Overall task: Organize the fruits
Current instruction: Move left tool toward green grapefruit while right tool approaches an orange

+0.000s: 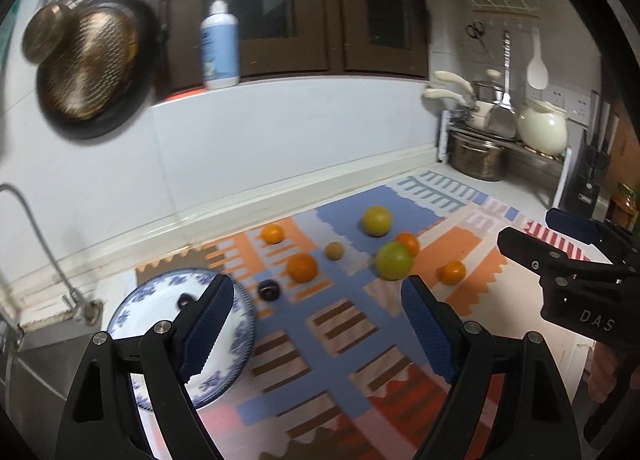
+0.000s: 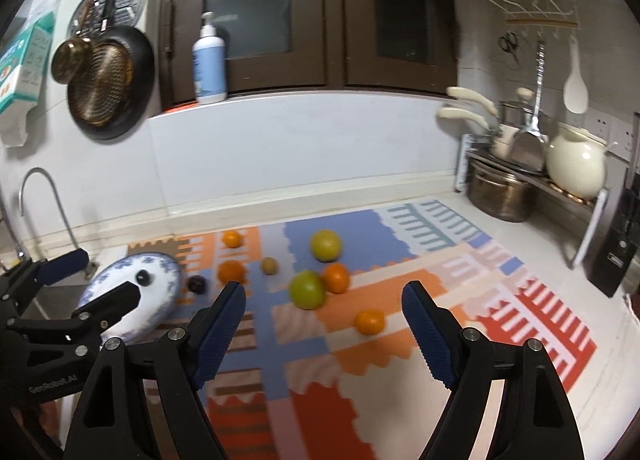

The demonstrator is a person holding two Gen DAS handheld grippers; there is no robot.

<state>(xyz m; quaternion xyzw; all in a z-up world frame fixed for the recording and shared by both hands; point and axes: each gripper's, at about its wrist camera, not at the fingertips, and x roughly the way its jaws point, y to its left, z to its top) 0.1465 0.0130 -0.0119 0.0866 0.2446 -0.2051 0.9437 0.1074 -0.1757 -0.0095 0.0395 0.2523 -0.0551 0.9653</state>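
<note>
Several fruits lie on a patterned mat (image 1: 320, 360) (image 2: 304, 400): oranges (image 1: 302, 267) (image 2: 370, 322), a green fruit (image 1: 394, 261) (image 2: 307, 289), a yellow-green fruit (image 1: 377, 221) (image 2: 326, 245), a small brown fruit (image 1: 334, 251) (image 2: 270, 265) and a dark fruit (image 1: 268, 290) (image 2: 197, 283). A blue-and-white plate (image 1: 236, 340) (image 2: 168, 280) at the mat's left holds one dark fruit (image 2: 143, 277). My left gripper (image 1: 318, 324) is open and empty above the mat, beside the plate. My right gripper (image 2: 324, 324) is open and empty, short of the fruits.
A sink with a tap (image 2: 40, 196) is at the left. A rack with pots and a white teapot (image 2: 576, 168) stands at the back right, with a knife block (image 2: 618, 244) beside it. A pan (image 2: 108, 88) hangs on the wall. A pump bottle (image 2: 209, 64) stands on the sill.
</note>
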